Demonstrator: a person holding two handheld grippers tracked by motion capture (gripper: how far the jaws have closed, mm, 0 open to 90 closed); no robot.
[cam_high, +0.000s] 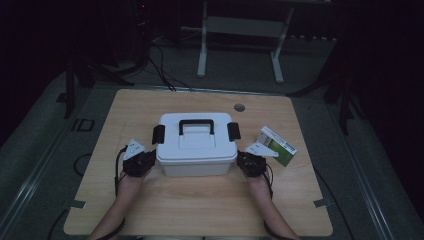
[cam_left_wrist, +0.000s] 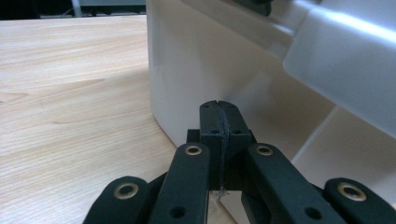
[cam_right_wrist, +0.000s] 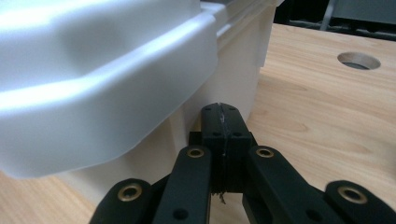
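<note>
Both forearms are bare, with no sleeves in sight. The left gripper (cam_high: 148, 159) and right gripper (cam_high: 245, 161) are black, each topped by a pale grey three-cornered plate and trailing a black cable. Their fingers (cam_left_wrist: 209, 126) are matte black blocks on linked arms with brass-ringed rivets.

A white plastic storage box (cam_high: 197, 145) stands upright at the middle of the counter (cam_high: 200, 210), left of the counter's round cable hole (cam_high: 239, 107) and nearer the person than it. Its lid (cam_high: 196, 134) is on and sits level, with a black carry handle (cam_high: 196, 125) lying across the top and a black latch on each short end, left (cam_high: 158, 134) and right (cam_high: 233, 131). The lid's rim overhangs the smooth, slightly tapering walls. In the gripper views the box wall (cam_left_wrist: 196, 70) rises straight from the wood, its lower corner rounded.
</note>
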